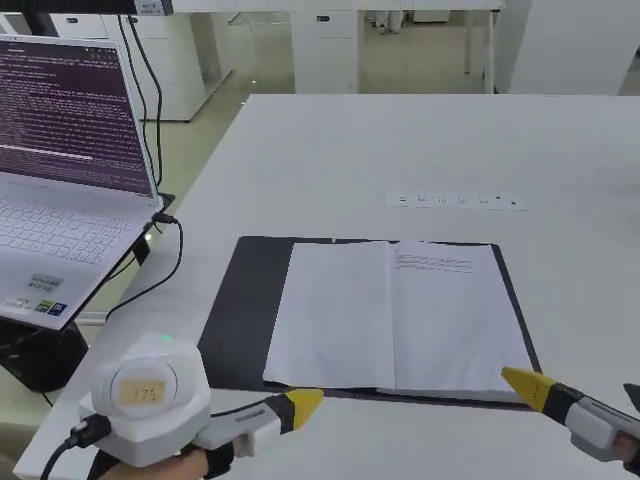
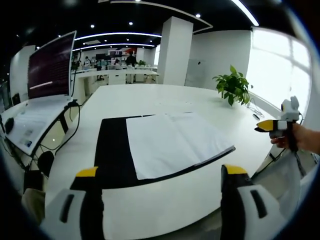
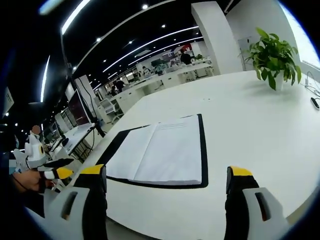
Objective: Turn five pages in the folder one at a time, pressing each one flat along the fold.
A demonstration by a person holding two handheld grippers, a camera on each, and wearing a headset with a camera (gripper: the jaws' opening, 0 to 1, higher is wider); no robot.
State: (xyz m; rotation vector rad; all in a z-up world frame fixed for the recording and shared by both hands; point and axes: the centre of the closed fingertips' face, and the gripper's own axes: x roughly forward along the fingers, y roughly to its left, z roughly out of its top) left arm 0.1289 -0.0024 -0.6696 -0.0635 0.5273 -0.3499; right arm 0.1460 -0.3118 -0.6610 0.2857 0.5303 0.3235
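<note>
On the white tabletop in the head view, a black folder lies open and flat, its thin white paper pages spread either side of the fold, near a white laptop. The left gripper and right gripper hover just short of its near edge, touching nothing.

Left gripper view: jaws wide apart and empty, folder ahead.

Right gripper view: jaws likewise spread wide, holding nothing. The pages look light, limp and probably slick. I would lift the right-hand page by its outer near corner, though whether the pages sit in sleeves is unclear.
</note>
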